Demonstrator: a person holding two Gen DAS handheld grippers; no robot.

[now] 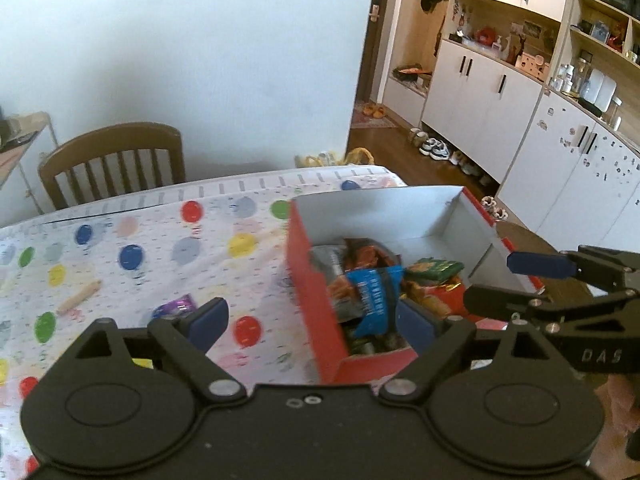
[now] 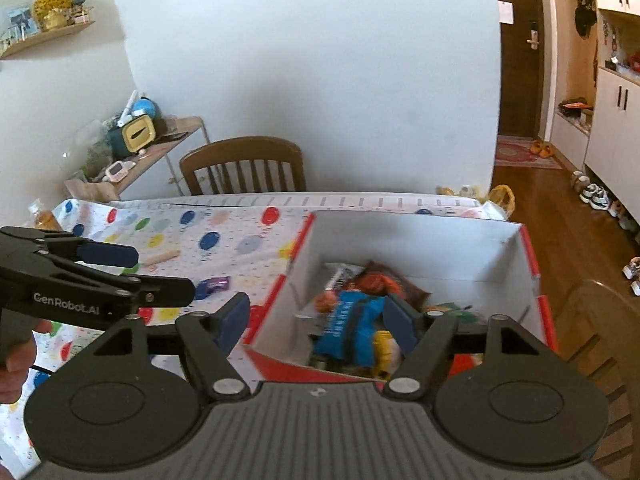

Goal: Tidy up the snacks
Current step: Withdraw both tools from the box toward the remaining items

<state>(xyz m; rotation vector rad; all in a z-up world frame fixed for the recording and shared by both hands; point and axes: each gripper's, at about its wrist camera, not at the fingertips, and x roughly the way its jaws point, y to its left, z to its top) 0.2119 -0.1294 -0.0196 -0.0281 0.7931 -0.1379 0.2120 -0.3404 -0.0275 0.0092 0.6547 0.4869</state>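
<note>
Left wrist view: the left gripper (image 1: 308,318) hangs with its fingers (image 1: 208,318) spread wide and nothing between them. They straddle the near-left wall of the box (image 1: 308,280), which already holds a heap of snacks (image 1: 374,288). The loose purple snack (image 1: 176,306) lies on the desk (image 1: 120,236) at about 10 o'clock from the fingers, just past the left fingertip, its long axis running roughly left to right. A pale stick (image 1: 80,298) lies farther out at 10 o'clock. The right gripper (image 1: 500,282) enters at 3 o'clock, open and empty.

Right wrist view: the right gripper (image 2: 316,318) gapes over the box (image 2: 420,240), holding nothing. The purple snack (image 2: 214,285) sits at 10 o'clock, well apart, beyond the left gripper (image 2: 160,274). I judge the left hand nearer to it.
</note>
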